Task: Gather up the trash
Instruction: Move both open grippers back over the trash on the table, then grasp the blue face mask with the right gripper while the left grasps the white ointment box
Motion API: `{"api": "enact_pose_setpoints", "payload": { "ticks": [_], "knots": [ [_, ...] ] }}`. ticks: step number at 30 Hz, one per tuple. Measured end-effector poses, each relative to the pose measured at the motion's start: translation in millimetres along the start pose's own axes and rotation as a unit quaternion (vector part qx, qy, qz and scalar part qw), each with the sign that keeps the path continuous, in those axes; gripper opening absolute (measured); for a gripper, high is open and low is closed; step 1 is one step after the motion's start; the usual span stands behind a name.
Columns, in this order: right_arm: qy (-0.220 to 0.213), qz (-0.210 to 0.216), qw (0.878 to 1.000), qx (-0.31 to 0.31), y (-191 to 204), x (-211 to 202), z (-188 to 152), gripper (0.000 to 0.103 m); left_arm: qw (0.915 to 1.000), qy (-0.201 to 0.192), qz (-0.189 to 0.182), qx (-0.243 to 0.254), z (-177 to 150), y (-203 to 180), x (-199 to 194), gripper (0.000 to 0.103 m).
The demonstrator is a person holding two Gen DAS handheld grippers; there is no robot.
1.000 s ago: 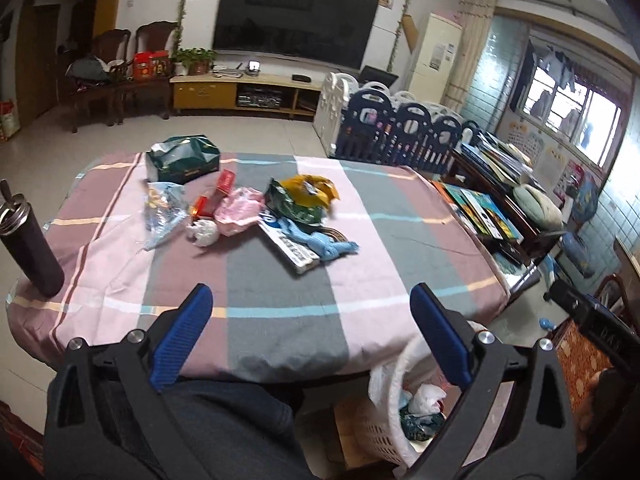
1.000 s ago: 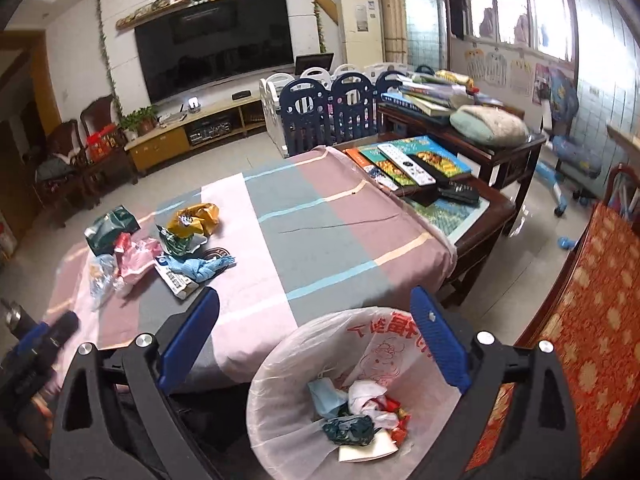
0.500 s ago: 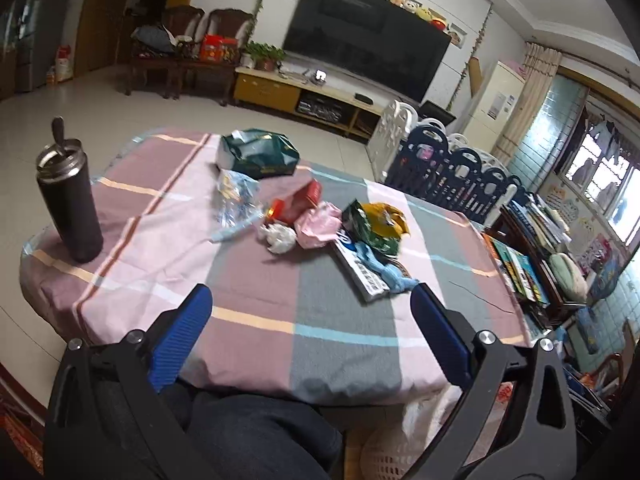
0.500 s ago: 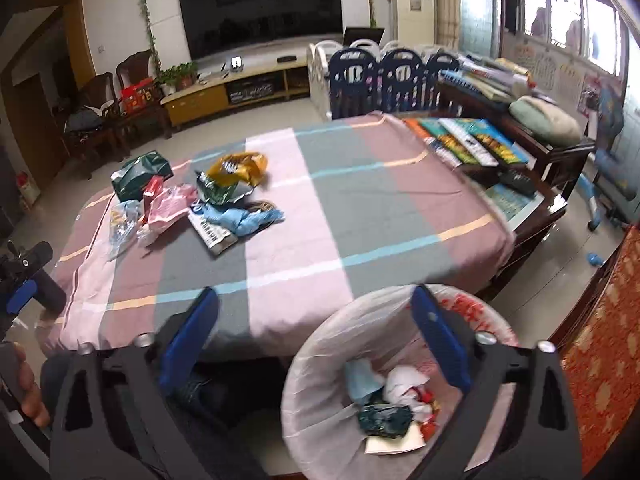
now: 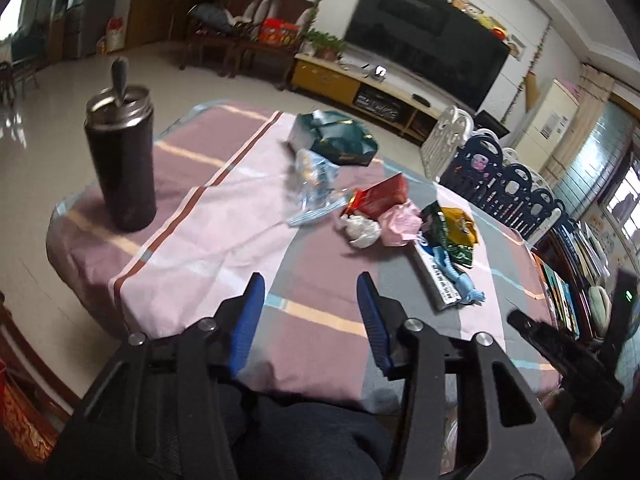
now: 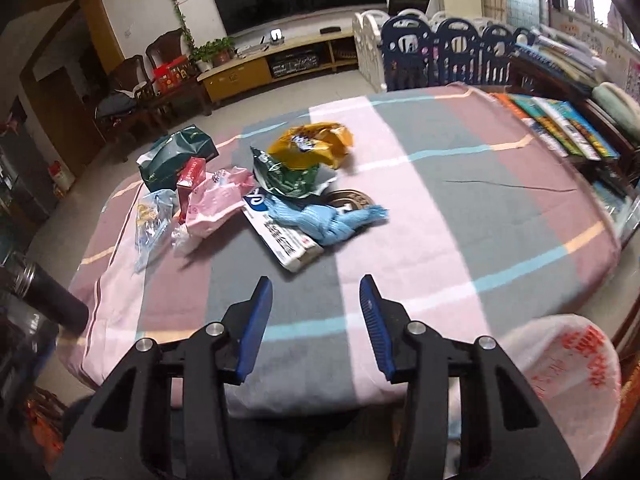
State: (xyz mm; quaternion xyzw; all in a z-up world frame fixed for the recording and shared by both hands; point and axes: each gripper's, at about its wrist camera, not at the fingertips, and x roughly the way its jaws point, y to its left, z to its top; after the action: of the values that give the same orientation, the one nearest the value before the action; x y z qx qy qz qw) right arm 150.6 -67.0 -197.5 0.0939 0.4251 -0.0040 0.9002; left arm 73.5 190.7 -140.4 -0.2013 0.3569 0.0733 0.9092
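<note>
We look along both grippers toward a table (image 5: 224, 216) draped in a striped cloth. **Left-wrist view:** a black flask (image 5: 120, 160) with a steel rim stands at ten o'clock from our left gripper (image 5: 310, 284). That gripper's blue fingers are closing over the near edge of the cloth with nothing between them. The trash lies at twelve to two o'clock, well apart from the fingertips: a dark green bag (image 5: 334, 140) farthest back, a clear plastic wrapper (image 5: 314, 184) in front of it, then a red carton (image 5: 380, 200), a white crumpled wad (image 5: 362, 232), pink paper (image 5: 400, 224), a green-and-yellow packet (image 5: 452, 228), a white printed box (image 5: 438, 280) and a light blue rag (image 5: 460, 280).

**Right-wrist view:** our right gripper (image 6: 316, 288) also hangs over the near cloth, its fingers closing on nothing. The same heap sits at ten to one o'clock. From the left we see the clear wrapper, red carton, pink paper, white box and blue rag, with a yellow packet (image 6: 312, 144) behind. At four o'clock, beside the table edge, stands a bin lined with a white bag (image 6: 568, 364) printed in red.
</note>
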Motion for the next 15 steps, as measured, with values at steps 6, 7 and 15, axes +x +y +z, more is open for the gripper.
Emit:
{"api": "enact_pose_setpoints", "payload": {
  "ticks": [6,7,15],
  "knots": [
    [0.057,-0.011,0.998,-0.012,20.0,89.6,44.7,0.066,1.0,0.009,0.0,-0.004,-6.1,7.6,12.4,0.054],
    [0.079,-0.008,0.997,-0.005,18.9,106.1,49.8,0.066,0.9999,0.012,0.003,-0.004,-7.3,8.8,15.1,0.055],
    [0.104,-0.004,0.991,-0.086,41.0,132.3,46.9,0.073,0.999,0.04,0.005,-0.022,-15.0,17.1,33.0,0.06]
  ]
}}
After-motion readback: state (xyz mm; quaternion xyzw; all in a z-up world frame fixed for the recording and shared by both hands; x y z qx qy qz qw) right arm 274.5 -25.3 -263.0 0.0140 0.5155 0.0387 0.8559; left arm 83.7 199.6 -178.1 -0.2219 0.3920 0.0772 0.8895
